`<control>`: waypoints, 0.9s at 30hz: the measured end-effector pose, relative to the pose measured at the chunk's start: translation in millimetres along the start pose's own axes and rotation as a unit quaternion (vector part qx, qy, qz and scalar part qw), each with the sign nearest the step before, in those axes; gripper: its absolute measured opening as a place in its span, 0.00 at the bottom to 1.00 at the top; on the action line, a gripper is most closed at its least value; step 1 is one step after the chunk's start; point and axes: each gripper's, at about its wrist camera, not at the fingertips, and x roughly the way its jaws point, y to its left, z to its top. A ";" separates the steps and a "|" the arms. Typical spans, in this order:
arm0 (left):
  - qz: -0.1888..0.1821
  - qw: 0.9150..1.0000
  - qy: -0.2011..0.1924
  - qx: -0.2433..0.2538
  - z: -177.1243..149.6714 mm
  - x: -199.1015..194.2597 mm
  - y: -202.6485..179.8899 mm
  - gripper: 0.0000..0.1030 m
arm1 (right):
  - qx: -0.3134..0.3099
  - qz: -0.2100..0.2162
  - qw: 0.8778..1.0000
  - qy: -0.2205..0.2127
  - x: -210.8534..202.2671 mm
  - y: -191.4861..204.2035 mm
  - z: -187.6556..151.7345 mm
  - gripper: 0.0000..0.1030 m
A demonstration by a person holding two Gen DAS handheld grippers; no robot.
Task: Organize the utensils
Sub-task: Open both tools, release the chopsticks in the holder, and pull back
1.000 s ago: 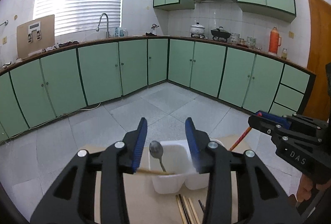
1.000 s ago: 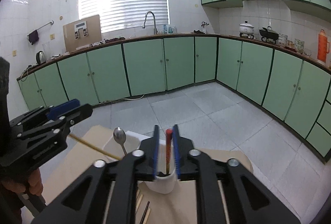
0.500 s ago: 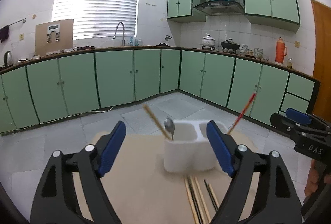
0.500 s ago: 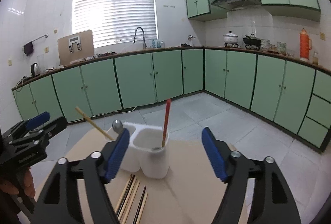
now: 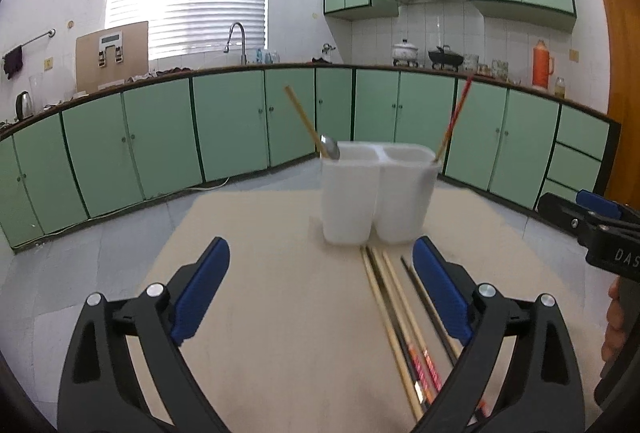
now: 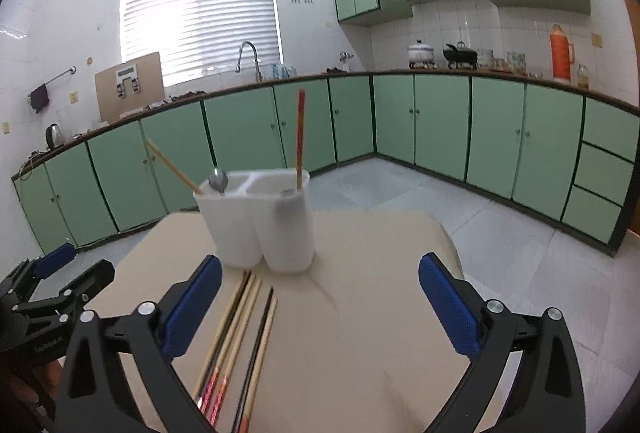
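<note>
White plastic holder (image 5: 378,195) with two compartments, upright on the tan table (image 5: 280,273), toward its far side. In the left compartment: a pale wooden chopstick (image 5: 306,123) leaning up and to the left, and a metal spoon (image 5: 330,148) of which only the bowl clears the rim, handle hidden inside. In the right compartment: a red-topped chopstick (image 5: 456,113), tilted right in the left wrist view, nearly upright in the right wrist view (image 6: 300,137). Lower ends of both hidden by the holder's walls.

Just in front of the holder, flat on the table: a bundle of loose chopsticks (image 5: 396,313), pale wood and dark ones mixed, some with red patterned ends. Exact count hard to make out, since they overlap and blur; near ends cut off behind the gripper arms in both views, same bundle in the right wrist view (image 6: 240,337).

Left gripper (image 5: 320,289) low over the table, jaws having just been opening, now spread wide with nothing between the blue pads; right pad over the outer edge of the bundle, contact not clear. Right gripper (image 6: 320,303) likewise just opened wide and empty, bundle lying near its left pad. Each gripper seen partly at the edge of the other's view, with a bit of a hand (image 5: 614,317) cut off by the frame.

Beyond: grey tiled floor (image 6: 500,217) and green cabinets (image 5: 240,121).
</note>
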 end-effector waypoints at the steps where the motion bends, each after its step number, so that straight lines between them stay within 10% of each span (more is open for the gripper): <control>1: 0.000 1.000 0.007 0.002 -4.9 -0.2 0.3 0.88 | 0.002 0.000 1.000 0.005 -1.9 0.9 -6.0 0.94; 27: -0.051 0.979 0.194 0.028 -82.2 25.3 -28.9 0.77 | -0.010 0.012 0.995 0.095 -10.8 0.3 -72.6 0.73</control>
